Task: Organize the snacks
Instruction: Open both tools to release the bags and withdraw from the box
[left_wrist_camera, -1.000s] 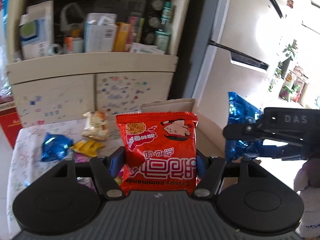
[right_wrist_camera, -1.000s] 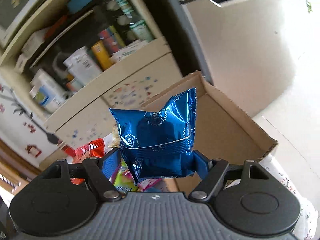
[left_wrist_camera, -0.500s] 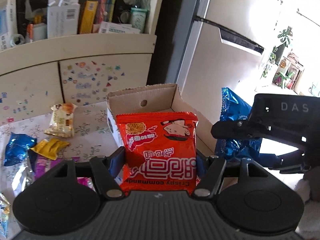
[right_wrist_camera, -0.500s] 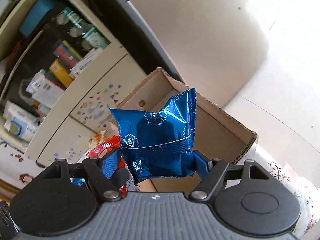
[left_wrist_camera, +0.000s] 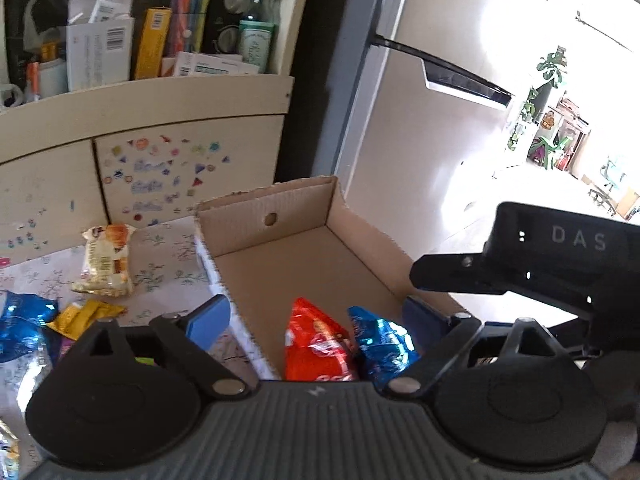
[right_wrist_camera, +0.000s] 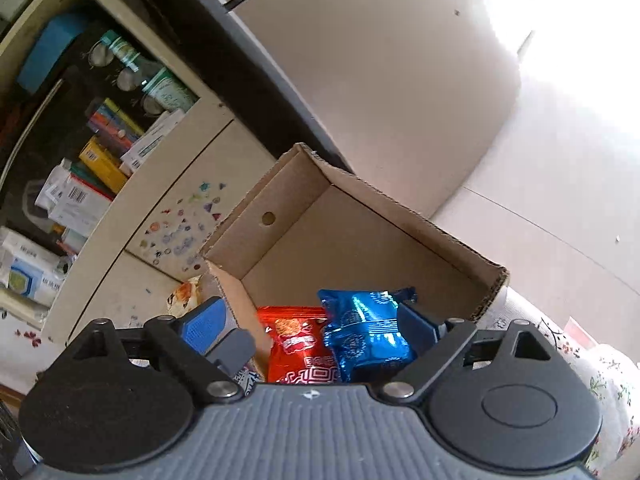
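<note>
Snacks lie on both sides of the cardboard box. At the far left of the left wrist view, a blue foil packet on the flowered table is cut off by the frame edge and partly hidden behind the gripper body. Beside it a yellow packet shows only its upper half, and a beige packet lies in full view, its long axis running up the frame.

Toward the centre, the left hand-held gripper has just been opening; its blue pads stand wide, touching nothing, one outside the box's left wall and the other inside it. Between them, in the box's near end, a red snack packet and a blue snack packet lie side by side, lower ends hidden by the gripper body. Both are blurred, so their print is hard to read there.

In the right wrist view the red packet points lengthwise up the frame, its lettering upside down. The right hand-held gripper has likewise just been opening; whether its right pad touches the blue packet I cannot tell. At the right of the left wrist view, that gripper's black body is cut off by the frame edge.
</note>
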{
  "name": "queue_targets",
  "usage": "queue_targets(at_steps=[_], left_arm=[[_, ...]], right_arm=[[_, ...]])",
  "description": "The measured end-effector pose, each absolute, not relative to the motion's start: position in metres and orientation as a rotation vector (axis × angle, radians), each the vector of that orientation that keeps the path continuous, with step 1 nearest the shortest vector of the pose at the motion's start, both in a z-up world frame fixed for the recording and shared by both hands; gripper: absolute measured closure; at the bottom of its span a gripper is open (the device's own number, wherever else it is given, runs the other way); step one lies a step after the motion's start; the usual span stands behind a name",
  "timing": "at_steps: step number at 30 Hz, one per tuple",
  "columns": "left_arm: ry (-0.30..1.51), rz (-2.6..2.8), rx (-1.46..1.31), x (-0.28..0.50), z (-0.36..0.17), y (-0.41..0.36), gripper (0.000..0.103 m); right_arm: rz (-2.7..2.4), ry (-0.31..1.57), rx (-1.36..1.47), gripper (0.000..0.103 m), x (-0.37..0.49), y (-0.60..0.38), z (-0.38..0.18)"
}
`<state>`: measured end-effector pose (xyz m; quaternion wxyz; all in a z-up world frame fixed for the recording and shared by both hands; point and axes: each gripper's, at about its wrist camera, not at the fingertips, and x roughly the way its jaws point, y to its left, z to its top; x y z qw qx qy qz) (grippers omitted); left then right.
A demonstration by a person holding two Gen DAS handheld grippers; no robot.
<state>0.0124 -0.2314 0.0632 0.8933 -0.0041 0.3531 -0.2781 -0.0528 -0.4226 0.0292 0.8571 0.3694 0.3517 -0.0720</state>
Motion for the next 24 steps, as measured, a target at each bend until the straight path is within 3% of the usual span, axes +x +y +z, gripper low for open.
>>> queue_targets(at_steps=[24], left_arm=[[0.830,-0.297,-0.053,0.032,0.039,-0.054,0.007]], right_arm=[[0.306,0.924,0.607,0.006,-0.028,-0.311,0.019]])
